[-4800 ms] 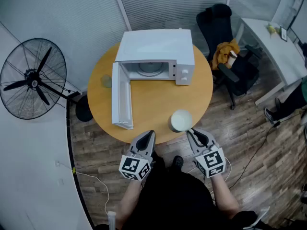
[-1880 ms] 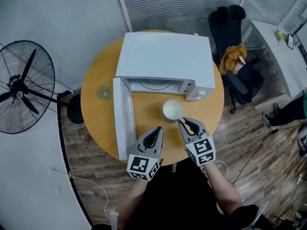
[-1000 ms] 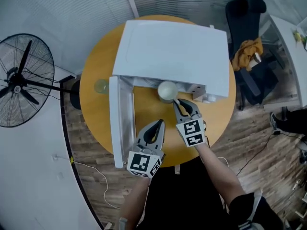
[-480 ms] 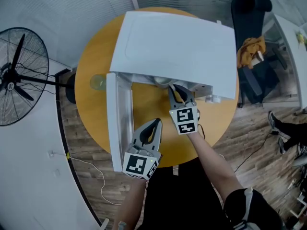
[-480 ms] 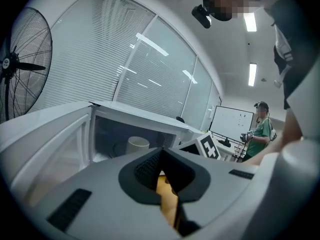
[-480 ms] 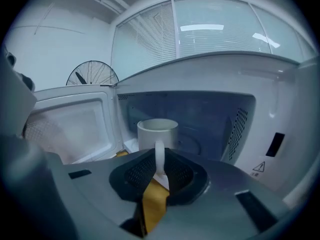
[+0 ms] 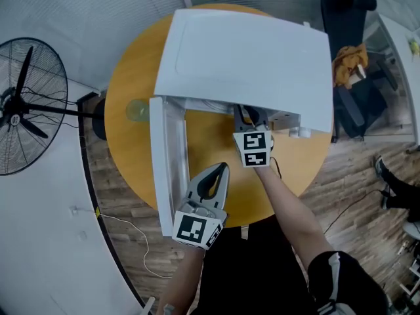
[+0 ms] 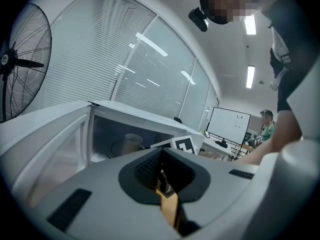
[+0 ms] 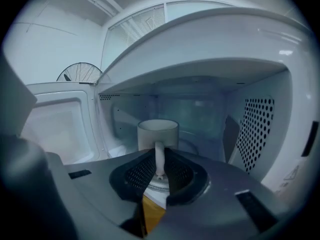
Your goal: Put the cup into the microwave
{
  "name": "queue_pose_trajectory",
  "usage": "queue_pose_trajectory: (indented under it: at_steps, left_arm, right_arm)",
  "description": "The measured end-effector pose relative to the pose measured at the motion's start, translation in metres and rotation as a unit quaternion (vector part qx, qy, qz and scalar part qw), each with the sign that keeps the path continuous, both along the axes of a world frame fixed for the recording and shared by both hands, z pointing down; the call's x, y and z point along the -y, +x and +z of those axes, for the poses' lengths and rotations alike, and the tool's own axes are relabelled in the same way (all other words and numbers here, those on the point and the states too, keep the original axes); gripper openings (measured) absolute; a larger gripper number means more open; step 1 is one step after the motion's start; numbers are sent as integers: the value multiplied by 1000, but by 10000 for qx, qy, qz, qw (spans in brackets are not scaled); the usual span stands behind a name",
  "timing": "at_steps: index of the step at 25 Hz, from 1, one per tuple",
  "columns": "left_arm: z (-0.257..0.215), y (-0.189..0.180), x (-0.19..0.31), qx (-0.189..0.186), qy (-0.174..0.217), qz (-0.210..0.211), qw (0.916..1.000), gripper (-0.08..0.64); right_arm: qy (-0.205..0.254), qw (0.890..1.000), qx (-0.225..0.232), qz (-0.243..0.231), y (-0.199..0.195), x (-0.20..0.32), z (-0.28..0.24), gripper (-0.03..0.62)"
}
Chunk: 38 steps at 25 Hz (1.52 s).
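The white microwave (image 7: pixel 243 51) stands on the round wooden table (image 7: pixel 210 136) with its door (image 7: pixel 167 166) swung open to the left. The head view hides the white cup under the microwave's top. It shows in the right gripper view (image 9: pixel 157 133), upright inside the cavity over the glass turntable (image 9: pixel 155 184). My right gripper (image 9: pixel 159 173) is shut on the cup's handle (image 9: pixel 159 156) and reaches into the opening (image 7: pixel 247 114). My left gripper (image 7: pixel 220 170) hangs over the table's front part, shut and holding nothing. In its own view (image 8: pixel 161 178), the cup (image 8: pixel 132 143) is in the cavity.
A standing fan (image 7: pixel 20 104) is on the floor at the left. A small clear glass (image 7: pixel 136 110) sits on the table left of the door. An office chair (image 7: pixel 351 25) with a yellow garment stands at the right. The cavity's perforated wall (image 9: pixel 255 129) is close on the cup's right.
My right gripper has carried the cup further into the microwave; the cup has passed under the microwave's top and out of the head view. The left gripper has stayed in place.
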State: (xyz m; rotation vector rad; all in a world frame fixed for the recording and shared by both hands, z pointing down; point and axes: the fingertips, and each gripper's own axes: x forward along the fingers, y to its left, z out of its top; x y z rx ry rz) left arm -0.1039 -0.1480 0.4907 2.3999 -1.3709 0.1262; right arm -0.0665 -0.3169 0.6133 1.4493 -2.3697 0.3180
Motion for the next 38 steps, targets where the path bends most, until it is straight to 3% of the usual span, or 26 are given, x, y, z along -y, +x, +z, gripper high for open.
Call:
queue_pose_trajectory:
  at_steps: [20,38]
  left_arm:
    - [0,-7,-1,17,-54,-28,10000,-5]
    - [-2,-2,-7,59,-123,51,9999,-5]
  right_arm:
    - [339,9976,10,610,3,38,7,63]
    - [343,9980,28,524,8,27,-2,132]
